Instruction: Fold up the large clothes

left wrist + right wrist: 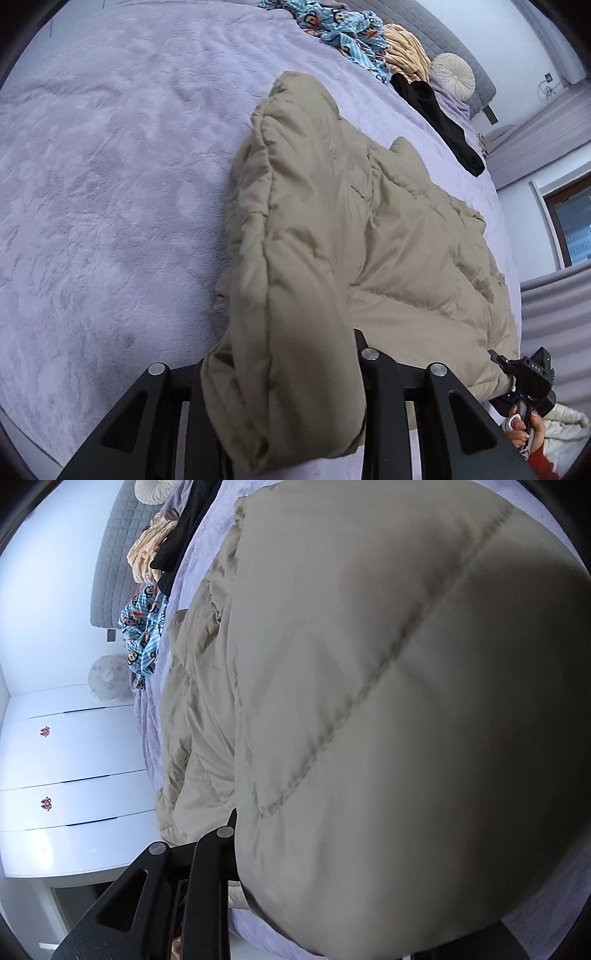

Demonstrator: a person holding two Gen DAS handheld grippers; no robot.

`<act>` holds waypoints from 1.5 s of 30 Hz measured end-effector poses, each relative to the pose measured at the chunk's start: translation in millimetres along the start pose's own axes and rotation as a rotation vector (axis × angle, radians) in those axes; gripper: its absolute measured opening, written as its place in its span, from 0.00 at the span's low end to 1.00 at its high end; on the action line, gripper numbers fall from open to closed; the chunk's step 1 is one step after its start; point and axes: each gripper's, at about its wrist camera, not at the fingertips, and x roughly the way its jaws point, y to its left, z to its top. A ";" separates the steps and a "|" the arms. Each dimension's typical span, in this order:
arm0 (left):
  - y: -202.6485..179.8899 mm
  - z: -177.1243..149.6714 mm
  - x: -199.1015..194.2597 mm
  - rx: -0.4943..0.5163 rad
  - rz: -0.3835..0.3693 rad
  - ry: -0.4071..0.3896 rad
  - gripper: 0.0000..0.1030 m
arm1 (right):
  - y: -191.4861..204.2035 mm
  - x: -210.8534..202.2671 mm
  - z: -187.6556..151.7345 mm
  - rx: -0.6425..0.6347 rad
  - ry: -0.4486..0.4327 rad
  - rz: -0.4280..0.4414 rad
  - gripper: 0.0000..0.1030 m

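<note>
- Two grippers hold one beige padded coat (pixel 369 229), which lies on a lilac bed cover (pixel 110 166) along the right half of the left wrist view.
- The left gripper (pixel 280 398) has a thick fold of the coat's edge bunched between its jaws, lifted off the cover at the bottom centre.
- The right gripper (pixel 295 849) is mostly buried under the coat, which fills the right of its view; I cannot tell how its jaws stand, though cloth drapes over them.
- Progress, as I judge it: a first fold is under way, the coat is still puffy and uneven, and later folds and smoothing remain.
- Only the left view shows the person's hand (pixel 524 428) on the other gripper, lower right.
- Only the right view shows white drawers (pixel 74 775) at the left.
- Both show other clothes (pixel 343 29) piled at the bed's far end.
</note>
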 end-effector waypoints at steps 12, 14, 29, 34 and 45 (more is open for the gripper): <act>54.5 -17.4 -17.5 -0.062 0.290 -0.010 0.31 | 5.0 -39.1 -25.3 -0.083 -0.046 -0.237 0.53; 53.5 -16.6 -19.8 -0.070 0.306 -0.004 0.31 | 1.1 -50.4 -31.2 -0.076 -0.050 -0.265 0.56; -33.5 -41.6 -71.3 0.076 0.374 0.035 0.31 | 52.0 -81.0 -76.3 -0.185 -0.033 -0.256 0.68; -52.7 -56.2 -84.2 0.083 0.384 0.024 0.31 | 71.6 -71.1 -91.4 -0.283 0.011 -0.241 0.77; -67.7 -60.6 -102.7 0.112 0.408 -0.021 0.96 | 93.6 -71.9 -109.7 -0.413 0.057 -0.253 0.79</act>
